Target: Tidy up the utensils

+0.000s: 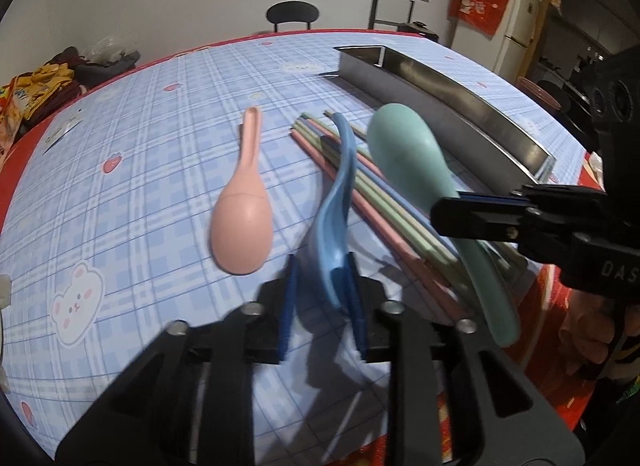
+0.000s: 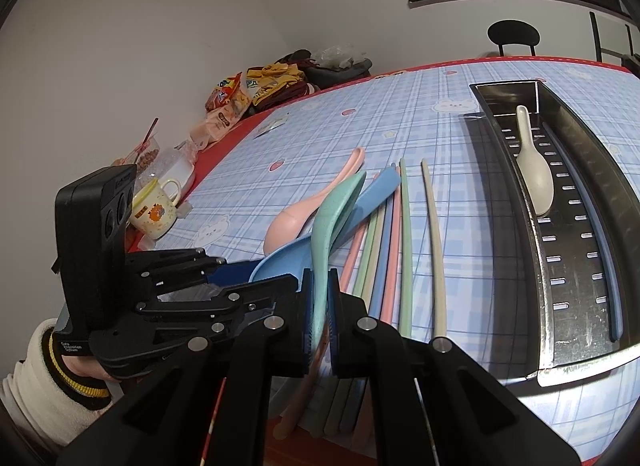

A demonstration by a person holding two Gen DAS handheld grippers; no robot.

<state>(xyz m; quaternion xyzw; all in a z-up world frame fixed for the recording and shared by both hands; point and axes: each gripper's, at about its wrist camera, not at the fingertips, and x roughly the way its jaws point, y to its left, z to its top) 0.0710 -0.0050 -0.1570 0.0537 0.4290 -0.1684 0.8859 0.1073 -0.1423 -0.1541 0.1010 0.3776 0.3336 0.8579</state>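
1. The right claw [image 2: 319,306] is pinched on the handle of the mint-green spoon [image 2: 334,217], its bowl lifted clear of the chopsticks [image 2: 384,262] lying below.
2. The left claw [image 1: 322,298] grips the blue spoon [image 1: 334,221] by its bowl end — the handle points toward the far edge of the bench [image 1: 140,137] and looks to rest on the chopsticks.
3. The pink spoon [image 1: 242,221] lies bowl-down just left of the blue one, untouched.
4. The steel utensil tray [image 2: 560,266] stands along the right edge of the bench; a cream spoon [image 2: 534,173] already lies on its slotted floor, with what seems a blue chopstick against the right wall.
5. To do this step well, I judge each spoon should be carried level over the tray's near wall and turned lengthwise with the tray before release — bowl beside the cream one.
6. Move the claws one after the other, since they are close together and could collide.
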